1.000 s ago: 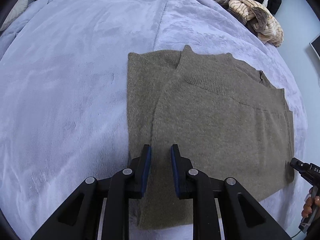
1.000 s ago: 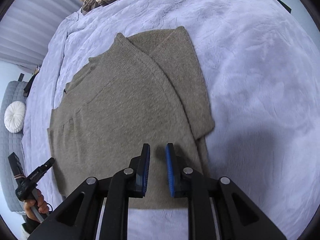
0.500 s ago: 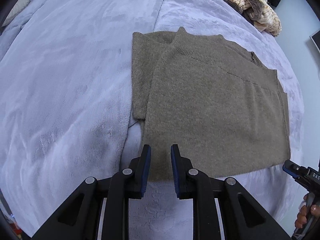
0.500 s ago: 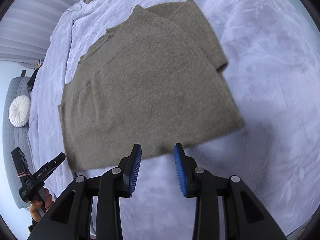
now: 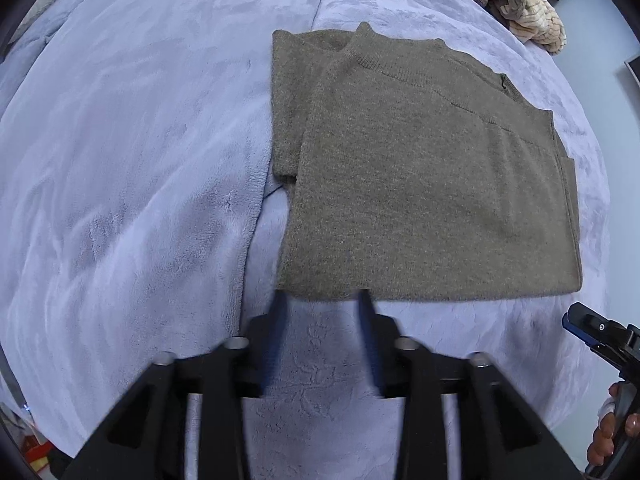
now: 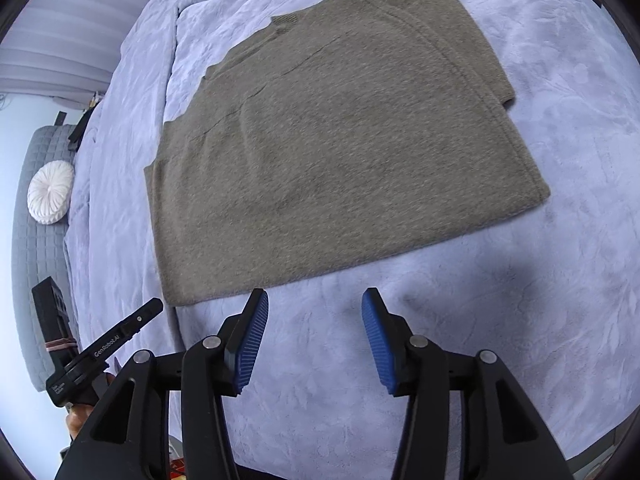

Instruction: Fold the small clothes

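Two tools under my control, both empty, both over the lavender bed cover (image 6: 520, 320) just short of the garment. Left tool (image 5: 320, 300): its jaws have just been opening, stand well apart, nothing between them, tips blurred at the near hem. Right tool (image 6: 314, 304): jaws likewise just opening, about half spread, blue ribbed pads (image 6: 256, 320) clear of any cloth.

One olive-brown knit sweater (image 6: 340, 152), lying flat on the bed just beyond both tools, sleeves folded in over the body, ribbed collar at the far end. Handling, as I judge it: soft, limp, light to middling in weight, fuzzy enough not to slip in the pads; it will sag and drag if lifted by one point. Best hold: the two near hem corners, all layers pinched together.

Far items: a heap of striped clothes (image 5: 520, 8) at the bed's far edge; a white round cushion (image 6: 50, 192) off to the side
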Demonstrator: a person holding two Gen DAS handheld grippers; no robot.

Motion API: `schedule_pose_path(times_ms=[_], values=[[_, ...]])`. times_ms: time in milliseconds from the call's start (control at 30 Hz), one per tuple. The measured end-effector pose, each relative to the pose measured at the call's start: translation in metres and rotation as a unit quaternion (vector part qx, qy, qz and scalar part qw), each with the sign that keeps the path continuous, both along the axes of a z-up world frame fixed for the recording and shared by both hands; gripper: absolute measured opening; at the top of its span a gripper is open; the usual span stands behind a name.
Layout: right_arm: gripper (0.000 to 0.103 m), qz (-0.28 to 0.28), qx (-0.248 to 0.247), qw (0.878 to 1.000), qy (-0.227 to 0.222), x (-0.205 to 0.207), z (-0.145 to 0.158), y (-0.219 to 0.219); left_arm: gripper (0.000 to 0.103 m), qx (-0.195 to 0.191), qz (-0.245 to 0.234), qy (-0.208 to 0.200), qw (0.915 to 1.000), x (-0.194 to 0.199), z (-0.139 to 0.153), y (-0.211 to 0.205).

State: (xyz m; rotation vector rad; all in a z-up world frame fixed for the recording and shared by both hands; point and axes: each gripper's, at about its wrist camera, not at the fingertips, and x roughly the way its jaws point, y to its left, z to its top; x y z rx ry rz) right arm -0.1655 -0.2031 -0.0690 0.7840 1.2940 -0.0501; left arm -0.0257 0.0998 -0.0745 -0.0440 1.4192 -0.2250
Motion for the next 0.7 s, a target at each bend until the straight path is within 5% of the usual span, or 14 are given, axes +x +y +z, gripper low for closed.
schedule_pose_path(times_ms=[33, 67, 333, 400, 533, 700], values=[[0.055, 0.003, 0.000, 1.000, 0.001, 0.001, 0.000, 0.003, 0.094, 0.004, 0.008, -0.008, 0.9999, -0.001, 0.003, 0.003], [0.056, 0.005, 0.000, 1.000, 0.001, 0.002, 0.001, 0.005, 0.096, 0.004, 0.012, -0.017, 0.9998, -0.001, 0.006, 0.005], [0.057, 0.017, 0.003, 1.000, 0.005, 0.008, 0.001, 0.021, 0.097, 0.012, 0.011, -0.012, 0.9998, 0.003, 0.005, 0.013], [0.076, 0.022, 0.002, 1.000, 0.003, 0.010, 0.001, 0.027, 0.097, 0.014, 0.009, -0.013, 0.9998, 0.003, 0.004, 0.014], [0.083, 0.030, 0.002, 1.000, -0.007, 0.016, 0.004, 0.038, 0.097, 0.016, 0.007, -0.012, 0.9998, 0.002, 0.001, 0.017], [0.103, 0.045, -0.007, 0.999, -0.029, 0.021, 0.010, 0.055, 0.097, 0.019, 0.007, -0.014, 0.9997, 0.003, -0.001, 0.020]])
